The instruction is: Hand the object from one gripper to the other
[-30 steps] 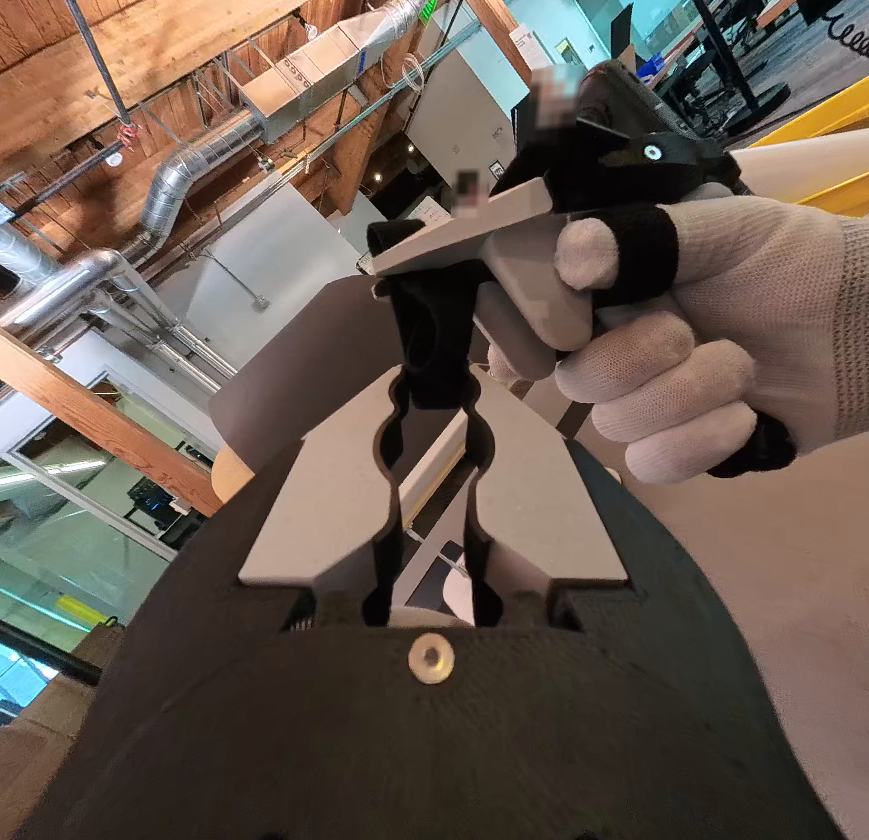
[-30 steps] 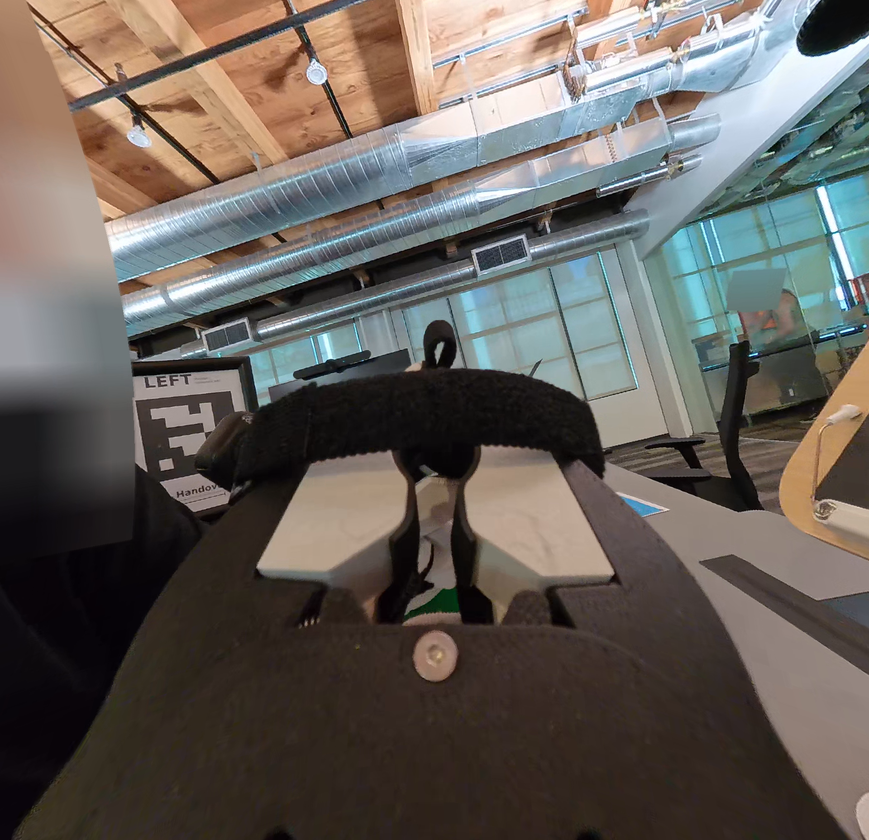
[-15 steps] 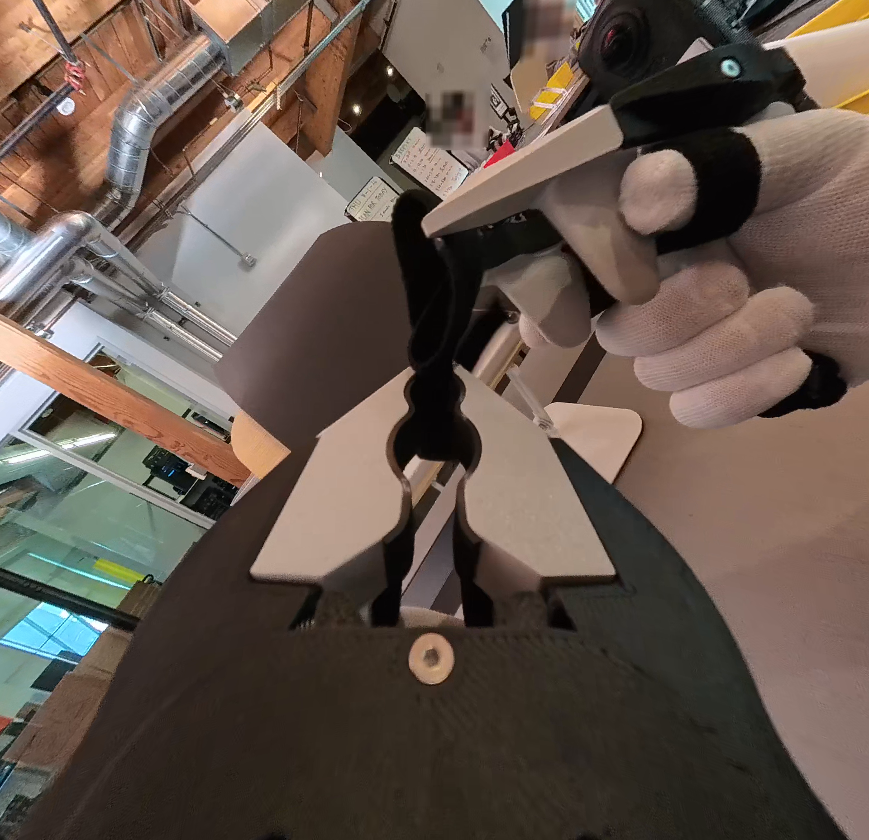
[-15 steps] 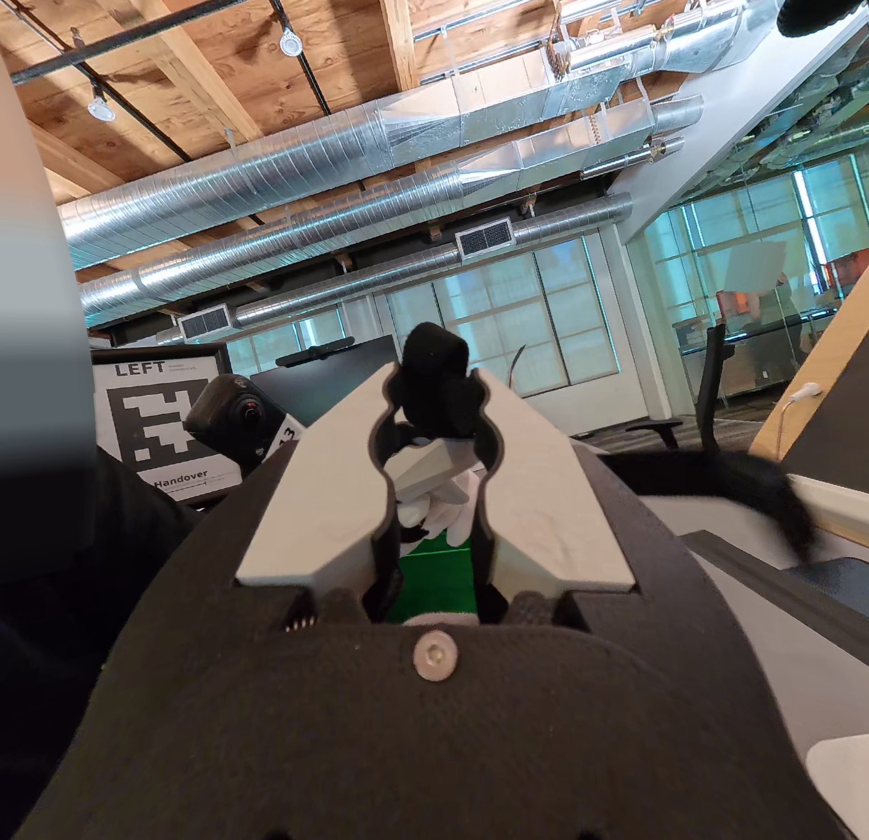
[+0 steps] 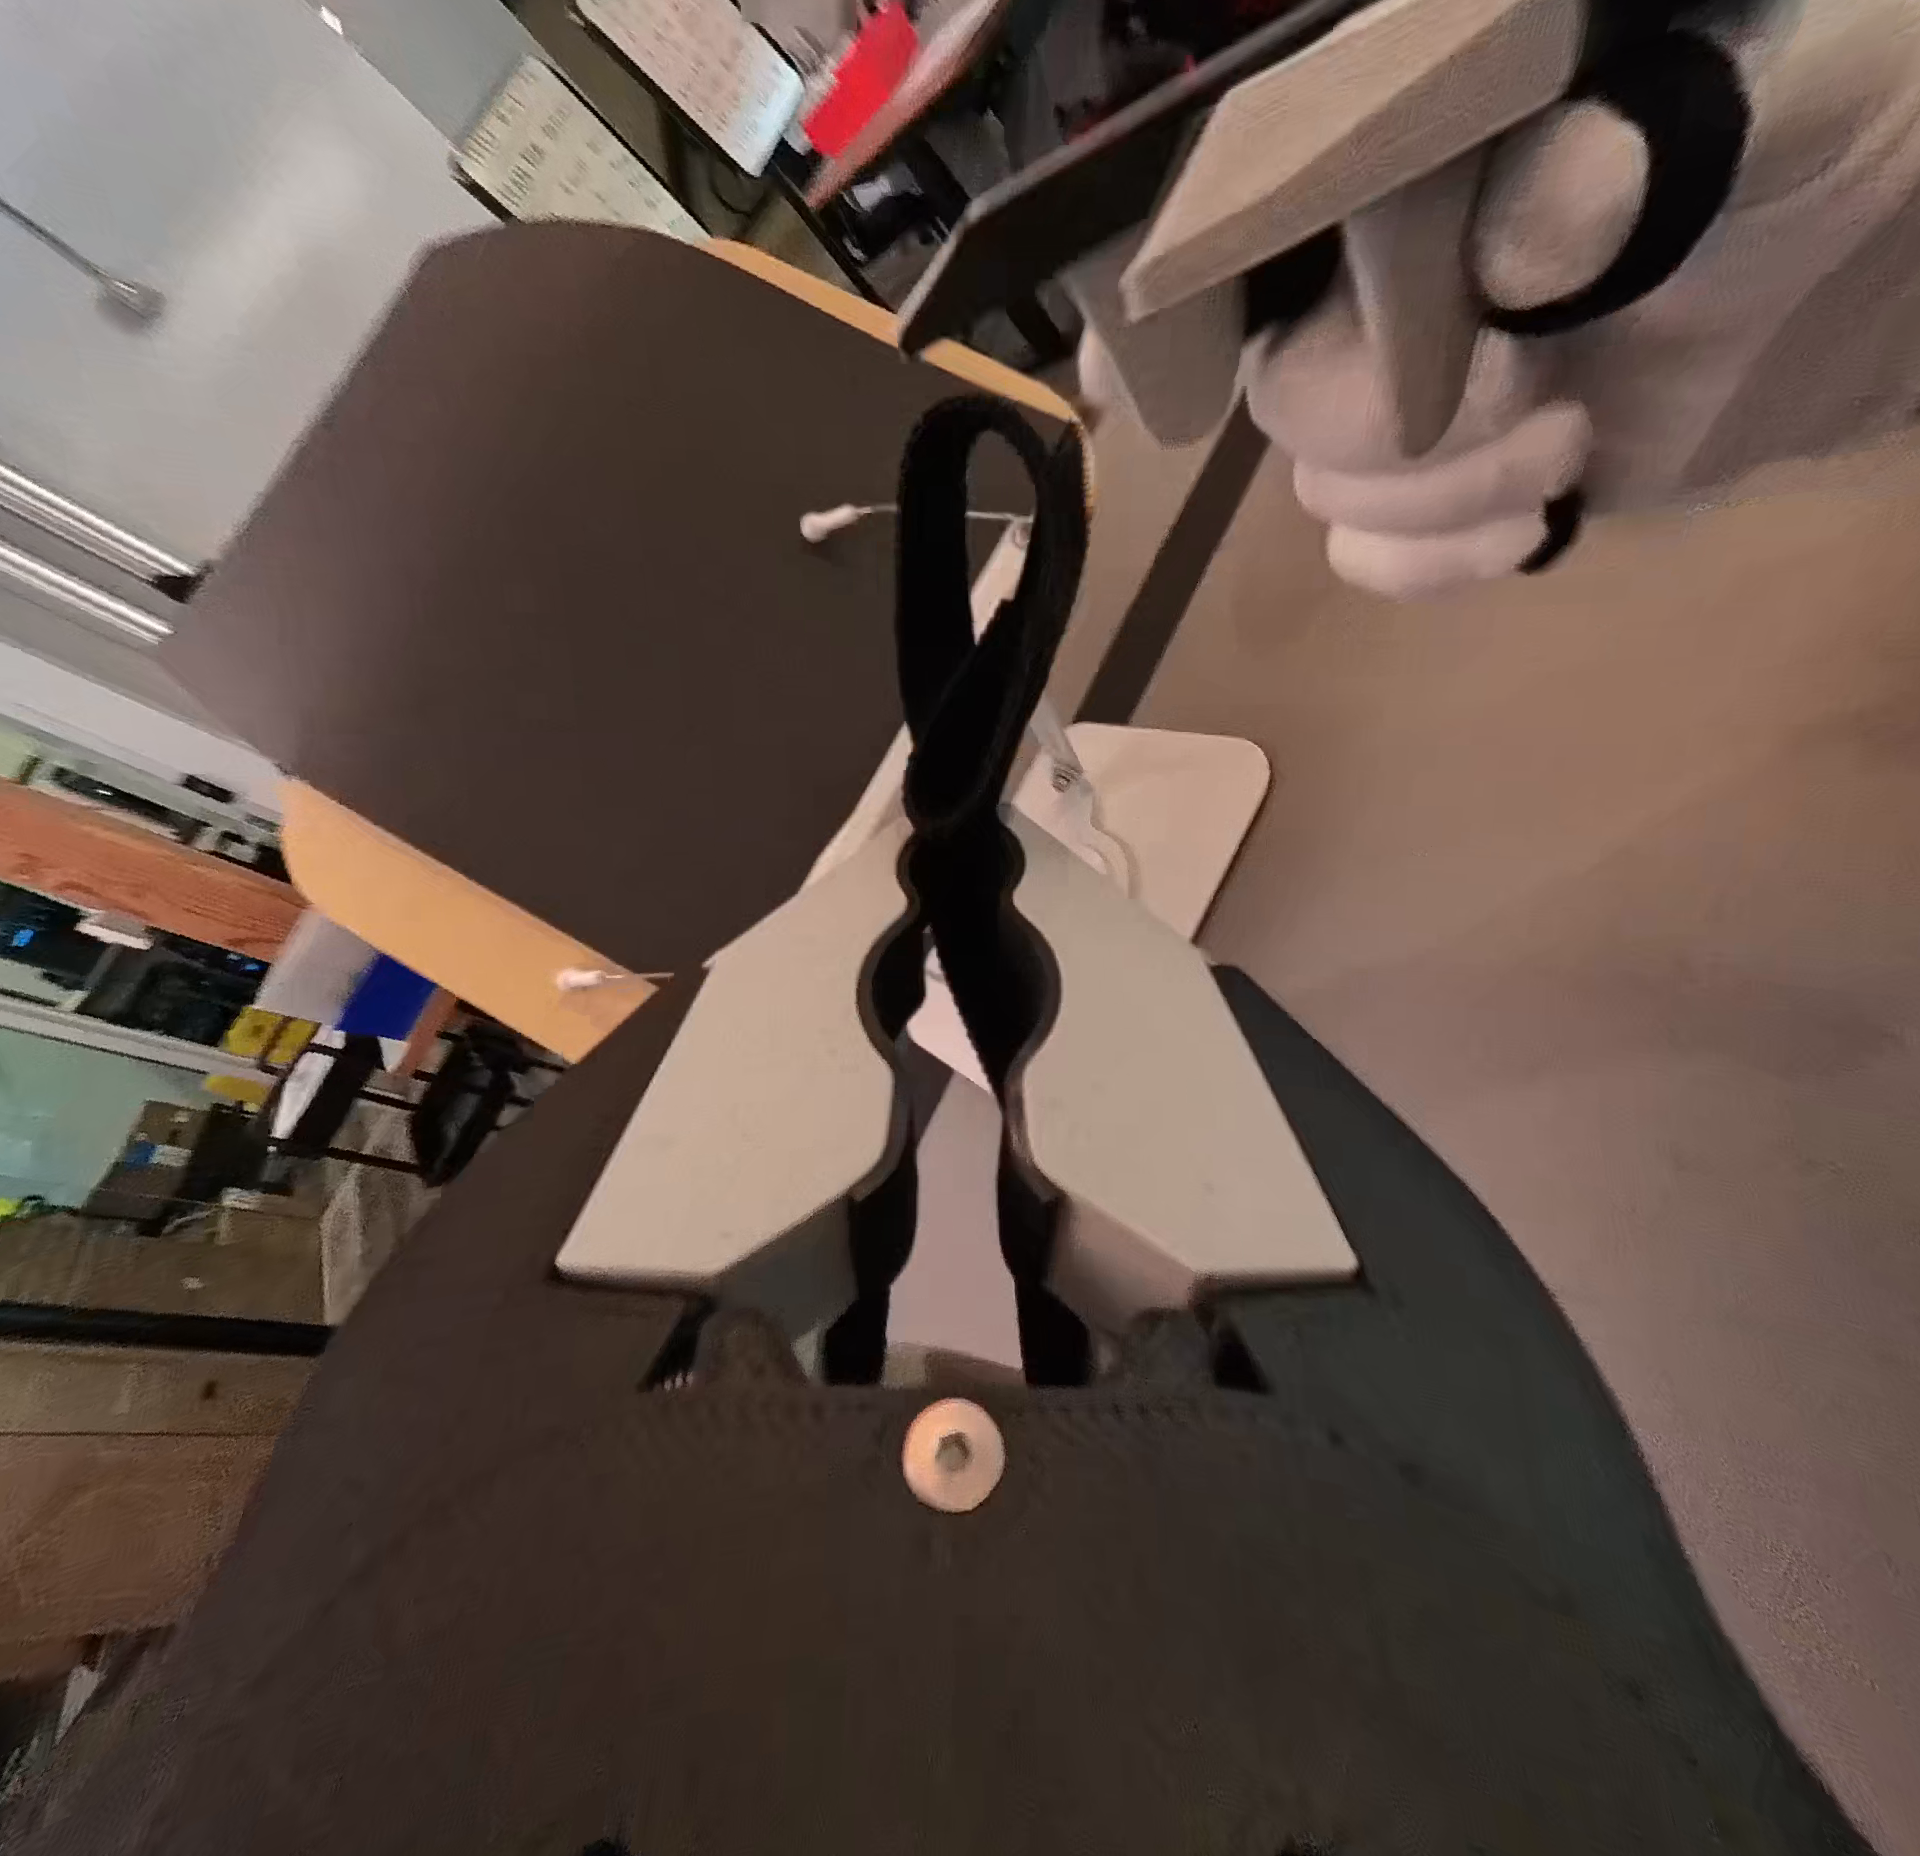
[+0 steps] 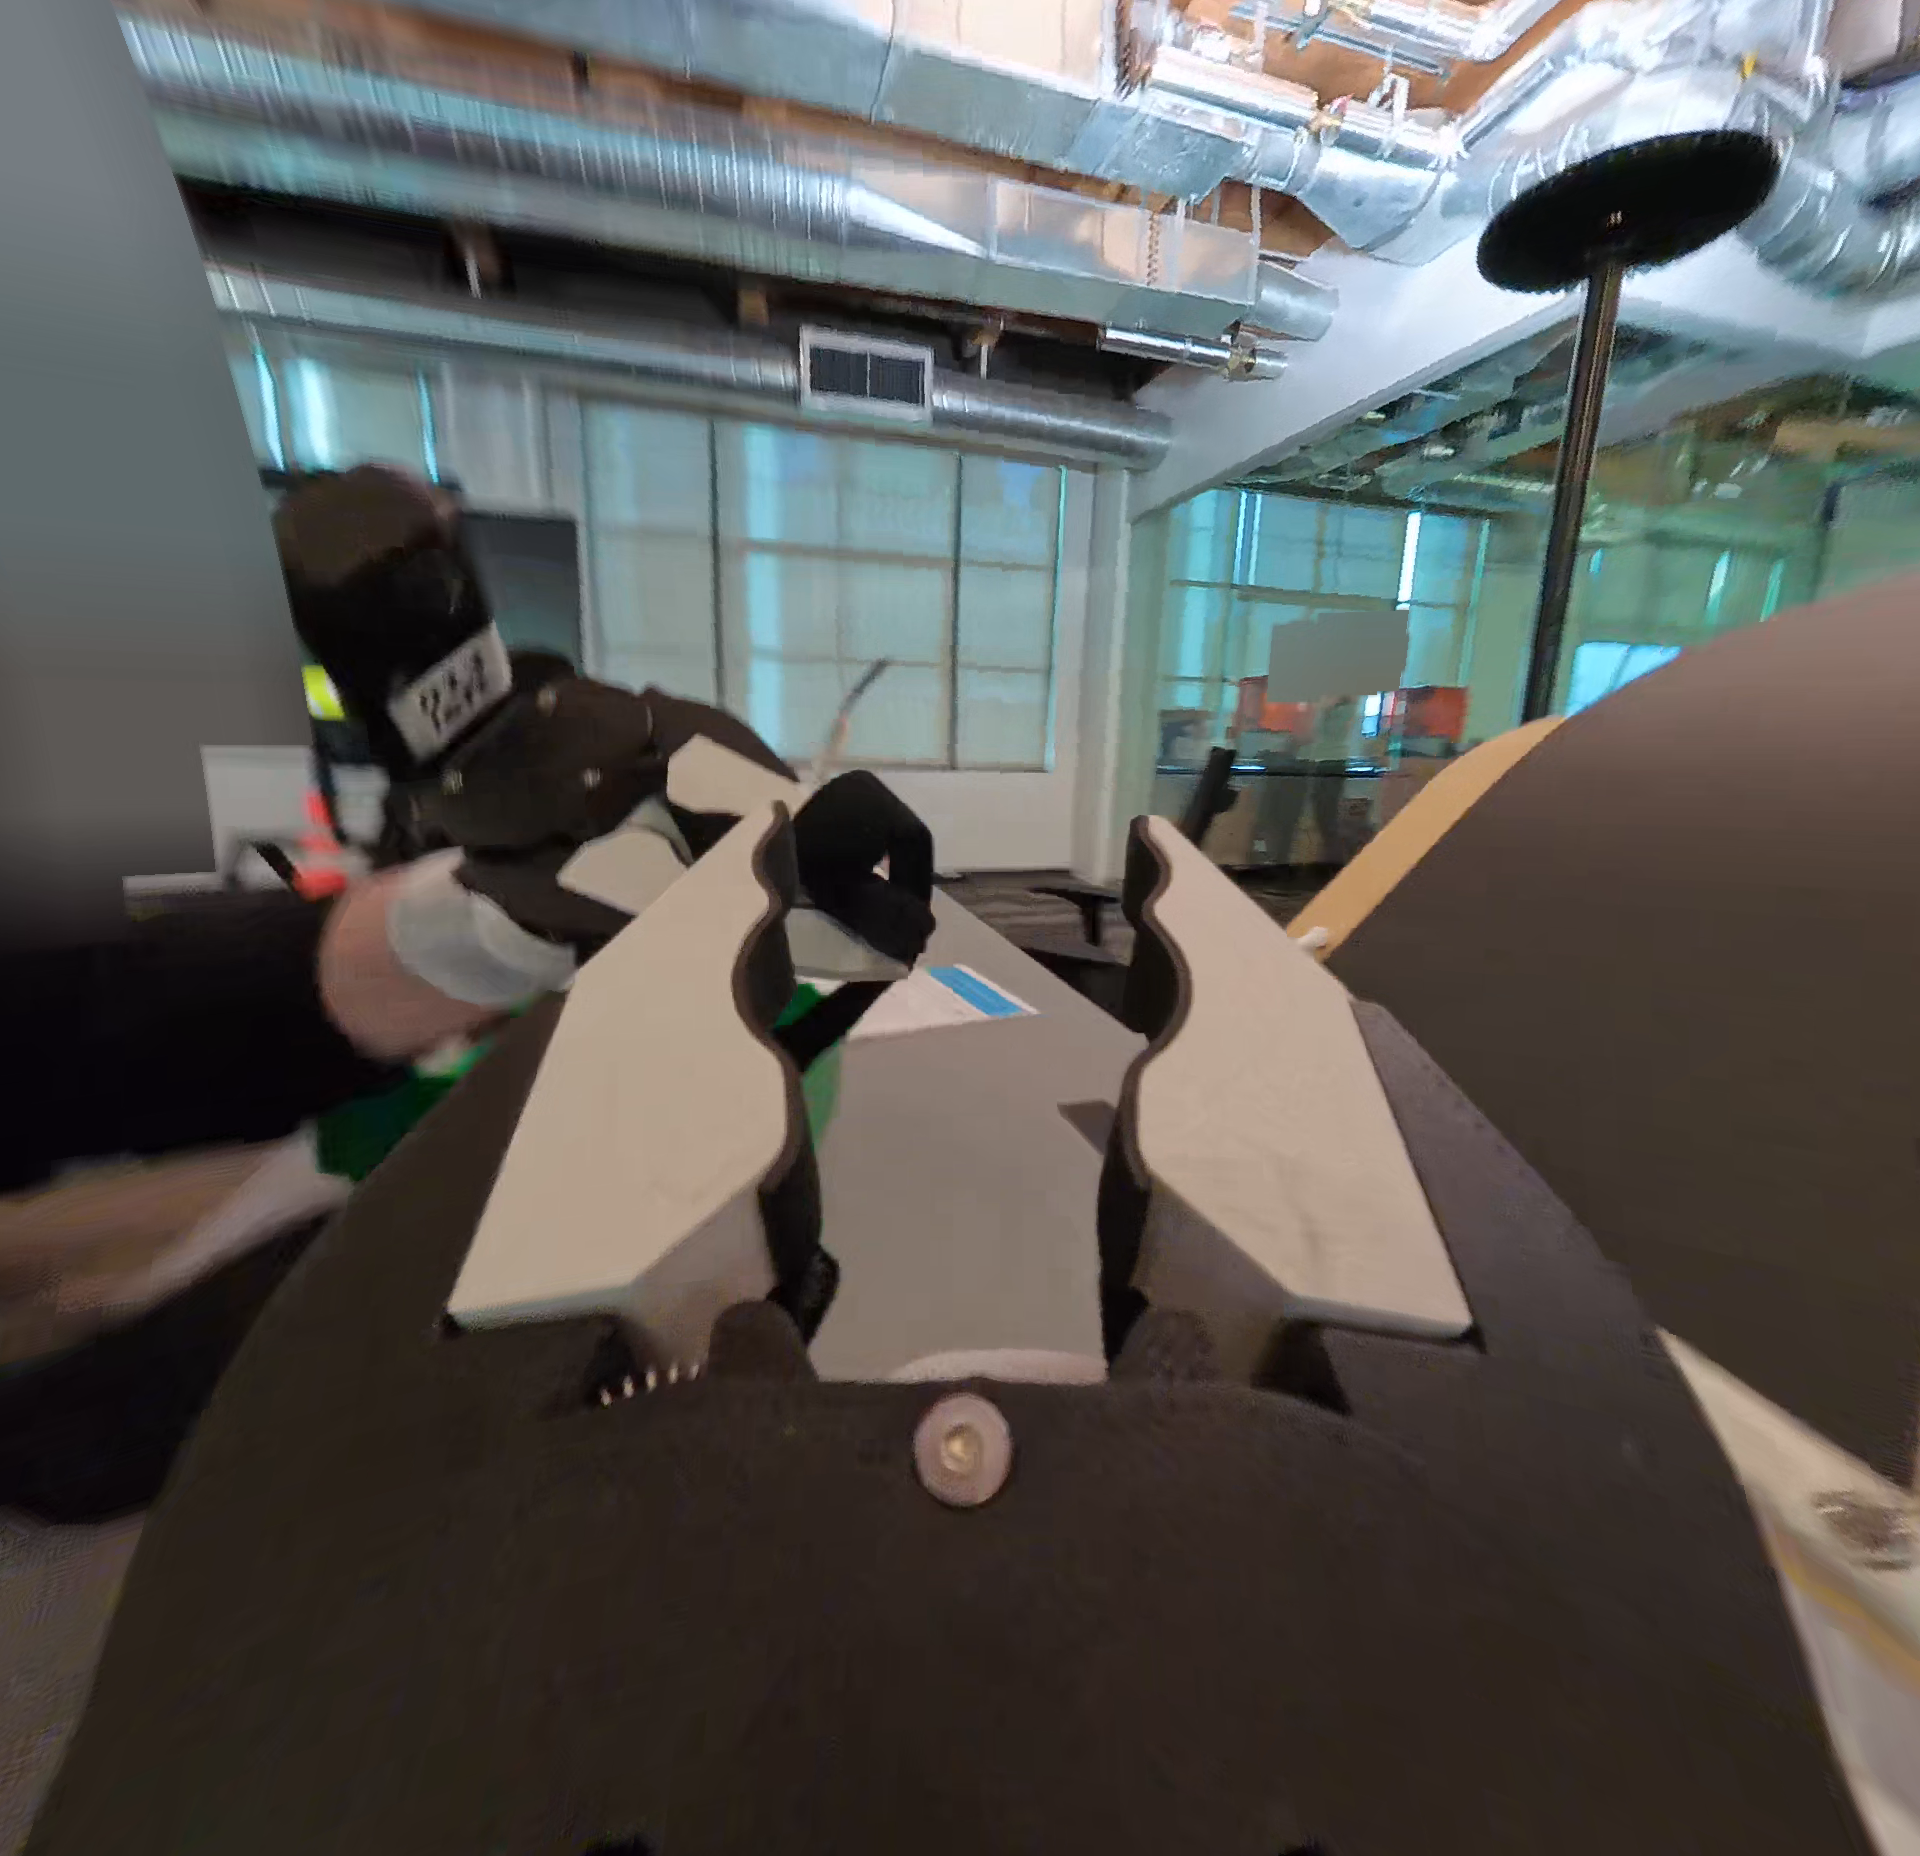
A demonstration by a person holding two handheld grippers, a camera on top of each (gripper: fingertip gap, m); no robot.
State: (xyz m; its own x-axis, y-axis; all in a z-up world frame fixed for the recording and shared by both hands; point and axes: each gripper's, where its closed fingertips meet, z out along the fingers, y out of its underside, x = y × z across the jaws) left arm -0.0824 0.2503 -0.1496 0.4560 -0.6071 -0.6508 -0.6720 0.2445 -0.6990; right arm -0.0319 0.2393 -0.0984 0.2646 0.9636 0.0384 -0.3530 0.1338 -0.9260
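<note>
Left claw (image 5: 961, 871) clamped on black fuzzy fabric strap loop (image 5: 982, 601); loop pinched at lower end, upper part left standing free above tips. Right claw (image 6: 951, 876) spread apart, empty, held clear beside it. Grey worktop (image 5: 1558, 871) seen beyond. Handover judged complete.

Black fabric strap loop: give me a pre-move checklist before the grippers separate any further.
1. Black fabric strap loop pinched in left gripper: ok.
2. Right gripper open, nothing between its fingers: ok.
3. Strap free of the right gripper's grey fingers: ok, visible gap.
4. Grip firm enough not to slip: cannot tell.
5. Loose end of the strap hanging clear of the brown table: cannot tell.
</note>
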